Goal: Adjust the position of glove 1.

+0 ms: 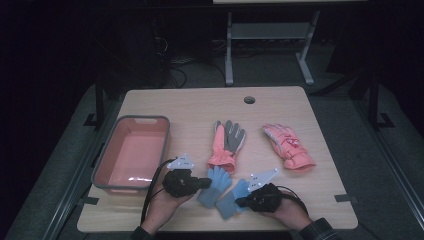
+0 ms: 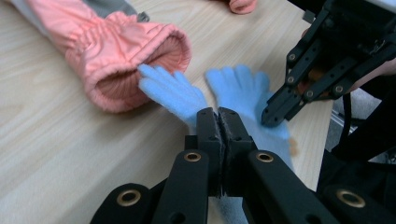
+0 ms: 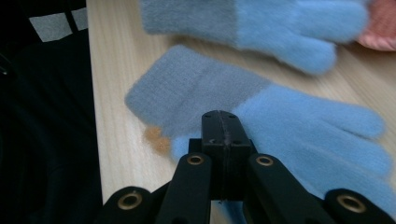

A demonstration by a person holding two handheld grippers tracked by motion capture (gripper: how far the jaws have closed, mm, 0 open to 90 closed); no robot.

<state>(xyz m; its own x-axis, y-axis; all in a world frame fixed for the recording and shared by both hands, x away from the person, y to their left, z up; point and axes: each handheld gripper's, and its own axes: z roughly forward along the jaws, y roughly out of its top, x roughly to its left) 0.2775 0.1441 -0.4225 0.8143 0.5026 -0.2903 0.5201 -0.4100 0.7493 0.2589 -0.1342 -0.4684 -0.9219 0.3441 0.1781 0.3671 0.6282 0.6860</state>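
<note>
Two blue knit gloves with grey cuffs lie side by side near the table's front edge. The left blue glove (image 1: 214, 183) (image 2: 173, 91) has my left gripper (image 1: 207, 183) (image 2: 218, 117) pressed onto it, jaws shut, and no fabric shows between them. Its fingertips touch the cuff of a pink and grey ski glove (image 1: 226, 142) (image 2: 126, 51). My right gripper (image 1: 239, 201) (image 3: 223, 120) sits shut over the right blue glove (image 1: 231, 199) (image 3: 303, 126), close to where the grey cuff starts. In the left gripper view the right gripper (image 2: 268, 120) touches that glove (image 2: 240, 88).
A pink tub with a grey rim (image 1: 162, 145) stands empty at the table's left. A second pink ski glove (image 1: 289, 145) lies at the right. A cable hole (image 1: 249, 99) sits near the far edge. Desk legs and cables are on the floor beyond.
</note>
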